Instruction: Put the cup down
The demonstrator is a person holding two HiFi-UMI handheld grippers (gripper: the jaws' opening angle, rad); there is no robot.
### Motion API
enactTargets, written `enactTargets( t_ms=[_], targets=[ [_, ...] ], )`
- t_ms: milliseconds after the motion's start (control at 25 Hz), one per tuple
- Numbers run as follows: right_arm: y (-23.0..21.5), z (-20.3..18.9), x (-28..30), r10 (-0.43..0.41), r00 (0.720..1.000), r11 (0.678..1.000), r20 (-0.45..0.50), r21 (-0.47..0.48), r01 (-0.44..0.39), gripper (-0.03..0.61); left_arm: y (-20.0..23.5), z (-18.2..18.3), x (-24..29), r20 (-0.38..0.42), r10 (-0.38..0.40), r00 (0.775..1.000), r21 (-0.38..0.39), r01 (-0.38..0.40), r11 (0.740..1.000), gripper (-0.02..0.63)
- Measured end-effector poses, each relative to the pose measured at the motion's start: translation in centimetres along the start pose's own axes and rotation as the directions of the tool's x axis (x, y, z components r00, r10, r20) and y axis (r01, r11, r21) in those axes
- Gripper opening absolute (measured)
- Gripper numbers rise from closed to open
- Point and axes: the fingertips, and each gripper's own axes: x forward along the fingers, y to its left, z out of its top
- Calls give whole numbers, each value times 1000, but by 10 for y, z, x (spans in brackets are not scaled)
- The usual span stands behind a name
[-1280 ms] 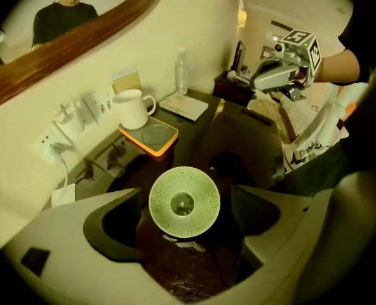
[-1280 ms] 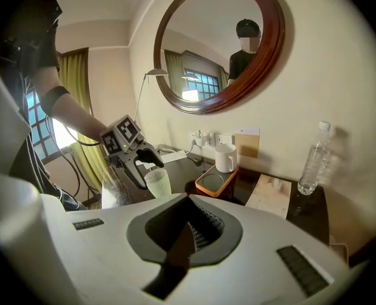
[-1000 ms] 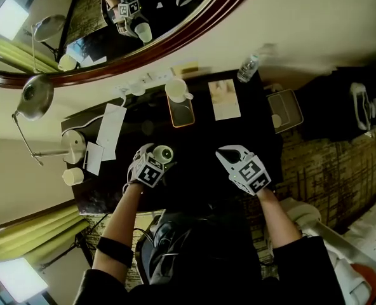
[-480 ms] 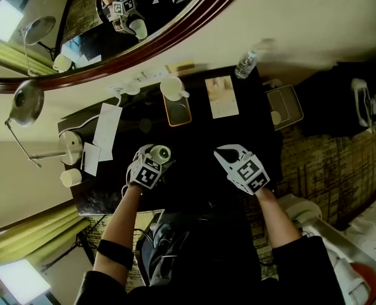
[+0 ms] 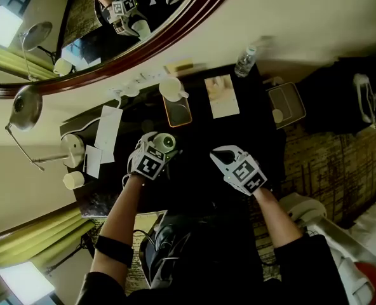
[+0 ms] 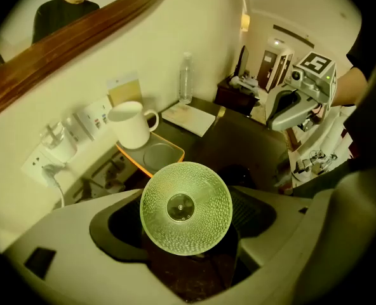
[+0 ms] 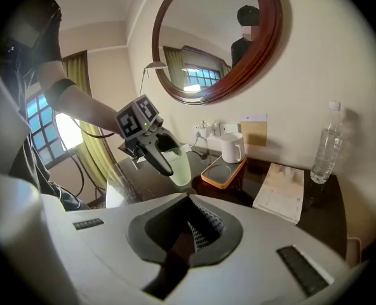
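Left gripper (image 5: pixel 163 144) jaws, just closed in, gripped the pale-green cup (image 6: pixel 186 207), apparently held off the bench (image 5: pixel 201 131) at its near-left; right gripper (image 5: pixel 218 155) jaws were shut, empty; cup not yet set down.

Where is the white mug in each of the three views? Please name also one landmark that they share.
Head view: the white mug is at upper centre, by the wall.
Left gripper view: the mug is left of centre, above the green cup.
Right gripper view: the mug is right of centre, against the wall.
Shared landmark: the orange tray under the mug.
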Motion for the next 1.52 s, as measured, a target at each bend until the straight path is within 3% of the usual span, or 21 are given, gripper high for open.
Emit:
enactTargets(
  t_ms=[560,840,1040,1520],
  targets=[
    [22,19,20,70,997,997,14,-26,-70,17,36,76,12,22,-15,1000,71,13,997,390],
    [26,42,19,87,995,995,45,-58,-84,16,40,88,29,5,-29,1000,87,29,996,390],
    [26,16,27,98,995,995,22,-31,-97,17,48,93,39,-2,-29,1000,88,29,996,390],
    [21,2,22,88,996,996,26,-3,-88,17,51,98,51,27,-40,999,59,39,998,390]
  ],
)
